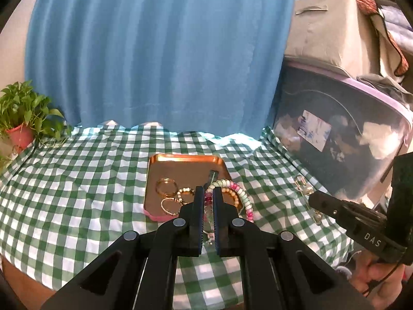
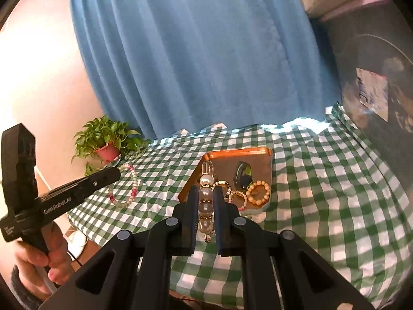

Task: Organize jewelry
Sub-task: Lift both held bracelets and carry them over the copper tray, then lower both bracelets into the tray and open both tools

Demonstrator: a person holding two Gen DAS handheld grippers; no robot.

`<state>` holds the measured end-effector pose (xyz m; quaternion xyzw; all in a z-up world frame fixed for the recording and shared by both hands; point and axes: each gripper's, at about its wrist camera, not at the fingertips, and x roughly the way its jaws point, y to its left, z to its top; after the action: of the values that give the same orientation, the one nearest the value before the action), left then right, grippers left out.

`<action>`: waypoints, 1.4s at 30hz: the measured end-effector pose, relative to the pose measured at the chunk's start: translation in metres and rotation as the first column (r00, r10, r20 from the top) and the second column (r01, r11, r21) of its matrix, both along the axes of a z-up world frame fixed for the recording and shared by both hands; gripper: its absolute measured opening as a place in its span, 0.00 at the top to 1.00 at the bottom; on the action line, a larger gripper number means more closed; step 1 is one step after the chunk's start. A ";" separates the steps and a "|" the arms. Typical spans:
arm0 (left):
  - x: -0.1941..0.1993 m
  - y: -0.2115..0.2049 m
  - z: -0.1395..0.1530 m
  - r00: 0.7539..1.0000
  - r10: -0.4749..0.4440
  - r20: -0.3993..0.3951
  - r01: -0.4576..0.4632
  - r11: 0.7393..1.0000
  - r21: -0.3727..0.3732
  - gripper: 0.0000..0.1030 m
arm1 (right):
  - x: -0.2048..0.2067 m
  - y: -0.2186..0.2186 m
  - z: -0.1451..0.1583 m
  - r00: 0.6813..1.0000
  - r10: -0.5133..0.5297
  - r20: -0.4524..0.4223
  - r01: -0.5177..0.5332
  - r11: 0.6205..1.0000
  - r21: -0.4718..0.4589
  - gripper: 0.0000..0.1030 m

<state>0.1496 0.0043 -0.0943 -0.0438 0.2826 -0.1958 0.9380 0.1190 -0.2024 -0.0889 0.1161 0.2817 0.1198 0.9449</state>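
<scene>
A copper tray [image 1: 180,162] sits on the green checked cloth and holds gold rings [image 1: 166,186], small bead rings and a dark clip. My left gripper [image 1: 208,193] is shut on a pink, white and green bead bracelet [image 1: 244,197], held above the tray's near right corner. My right gripper [image 2: 205,193] is shut on a pearl hair clip [image 2: 206,202], held in front of the tray [image 2: 258,152]. In the right wrist view the bracelet [image 2: 130,193] hangs from the left gripper's fingers [image 2: 103,177]. In the left wrist view the pearl clip [image 1: 304,187] shows at the right gripper's tip.
A potted green plant [image 1: 20,118] stands at the table's far left. A blue curtain [image 1: 155,51] hangs behind. A dark plastic storage bin [image 1: 343,134] with a grey box on top crowds the right side. The table's front edge is near.
</scene>
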 end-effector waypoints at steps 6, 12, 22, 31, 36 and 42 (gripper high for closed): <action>0.037 0.004 -0.019 0.999 0.000 -0.039 0.000 1.000 -0.004 0.94 | 0.023 -0.004 -0.003 1.000 -0.014 0.000 0.014 0.998 -0.057 0.90; 0.095 -0.002 -0.039 0.997 0.008 -0.080 -0.007 1.000 0.005 0.94 | 0.065 -0.013 -0.018 0.999 -0.041 -0.019 0.038 0.992 -0.123 0.90; 0.180 -0.011 -0.075 0.995 0.022 -0.100 -0.019 0.999 0.030 0.94 | 0.155 -0.022 -0.040 1.000 0.000 -0.019 -0.005 0.973 -0.232 0.90; 0.254 -0.029 -0.121 0.986 0.028 -0.164 -0.016 0.997 0.078 0.94 | 0.229 -0.032 -0.062 0.997 0.046 -0.055 -0.056 0.979 -0.196 0.90; 0.297 -0.041 -0.135 0.975 0.006 -0.221 0.014 0.996 0.090 0.93 | 0.275 -0.037 -0.080 0.992 0.071 -0.105 -0.086 0.986 -0.142 0.90; 0.340 -0.049 -0.162 0.954 0.032 -0.297 0.009 0.991 0.135 0.93 | 0.324 -0.028 -0.115 0.971 0.106 -0.213 -0.132 0.985 -0.111 0.90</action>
<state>0.4896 -0.0450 -0.2565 -0.0111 0.4333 -0.1617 0.8866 0.4433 -0.2306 -0.2041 0.0519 0.3917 0.1458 0.9070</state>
